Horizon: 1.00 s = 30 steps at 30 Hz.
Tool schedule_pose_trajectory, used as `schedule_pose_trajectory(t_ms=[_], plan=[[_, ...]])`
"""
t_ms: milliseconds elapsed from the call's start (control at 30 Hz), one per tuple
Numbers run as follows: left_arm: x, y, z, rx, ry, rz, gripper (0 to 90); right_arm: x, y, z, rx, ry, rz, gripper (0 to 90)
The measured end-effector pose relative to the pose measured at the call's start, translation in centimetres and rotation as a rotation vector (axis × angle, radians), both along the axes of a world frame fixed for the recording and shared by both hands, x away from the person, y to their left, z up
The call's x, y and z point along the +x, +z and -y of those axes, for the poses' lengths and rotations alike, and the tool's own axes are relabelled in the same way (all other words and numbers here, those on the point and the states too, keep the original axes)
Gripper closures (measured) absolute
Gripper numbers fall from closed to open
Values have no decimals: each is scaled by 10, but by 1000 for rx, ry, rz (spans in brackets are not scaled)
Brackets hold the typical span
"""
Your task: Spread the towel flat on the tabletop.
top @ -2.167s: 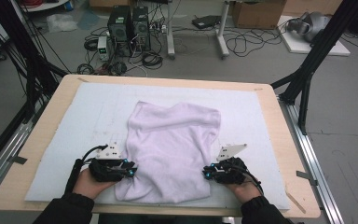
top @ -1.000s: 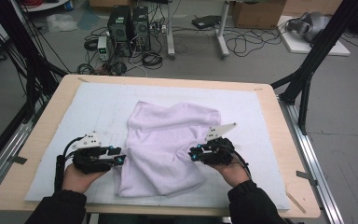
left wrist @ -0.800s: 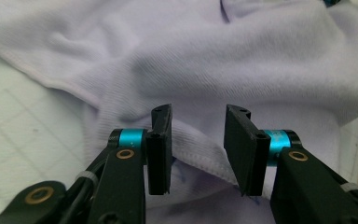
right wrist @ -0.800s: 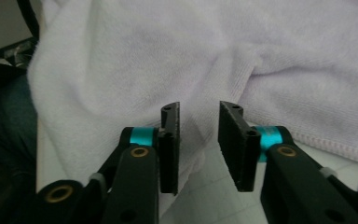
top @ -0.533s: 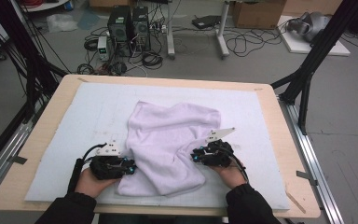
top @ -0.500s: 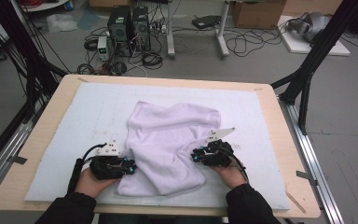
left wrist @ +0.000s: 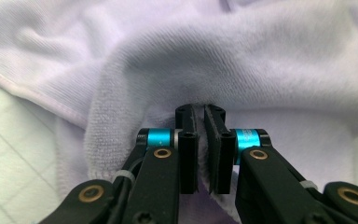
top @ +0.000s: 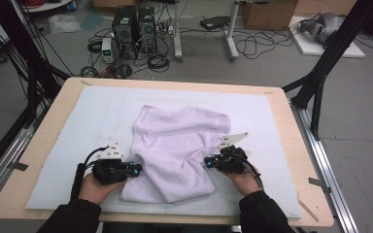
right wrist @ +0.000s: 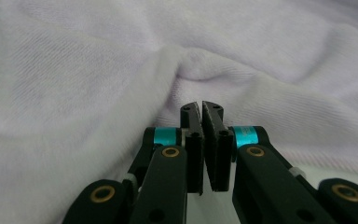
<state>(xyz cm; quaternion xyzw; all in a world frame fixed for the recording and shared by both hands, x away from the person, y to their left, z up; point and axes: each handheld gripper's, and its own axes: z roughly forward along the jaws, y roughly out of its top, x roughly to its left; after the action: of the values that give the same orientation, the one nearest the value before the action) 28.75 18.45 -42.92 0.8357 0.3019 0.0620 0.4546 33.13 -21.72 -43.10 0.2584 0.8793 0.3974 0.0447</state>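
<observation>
Pinching the towel's near side edges with both grippers for a fold.

Nearest, the left gripper (left wrist: 200, 140) is seen nearly shut, its jaws having just been closing with a fold of the white towel (top: 177, 145) nipped between them; the right gripper (right wrist: 207, 140) is likewise closed down, cloth apparently pinched between its jaws. Beyond both sets of jaws the towel lies rumpled, spread away over the pale mat (top: 68, 141) on the counter (top: 43, 124). A good fold is judged to need both pinches kept firm, the edges lifted evenly and together, and carried forward without tugging sideways, so the far edge is met squarely.
</observation>
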Motion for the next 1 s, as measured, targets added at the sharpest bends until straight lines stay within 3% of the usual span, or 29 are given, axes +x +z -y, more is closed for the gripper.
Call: schedule_pose_trajectory(t_ms=[267,400,500,533,600,700,800,833,933,1000], plan=[[16,13,-7,-65,77,18,849,-2,18,54,11,-109,26,879],[28,13,-5,-63,137,30,849,3,22,76,-13,-177,39,879],[39,5,-4,-53,174,12,845,11,16,84,12,-225,7,867],[40,4,-4,-39,175,10,840,13,12,81,18,-201,-25,830],[39,4,-7,-26,180,16,768,10,13,76,2,-203,1,742],[29,12,-13,-46,157,34,670,-1,23,71,53,-165,48,697],[15,18,-21,-66,132,52,619,-17,27,62,113,-80,51,639],[10,18,-22,-67,112,51,598,-23,26,57,112,-49,57,620],[-3,15,-20,-51,72,35,531,-37,18,43,150,23,24,566],[-12,10,-16,-40,36,26,510,-45,12,32,146,57,8,499]])
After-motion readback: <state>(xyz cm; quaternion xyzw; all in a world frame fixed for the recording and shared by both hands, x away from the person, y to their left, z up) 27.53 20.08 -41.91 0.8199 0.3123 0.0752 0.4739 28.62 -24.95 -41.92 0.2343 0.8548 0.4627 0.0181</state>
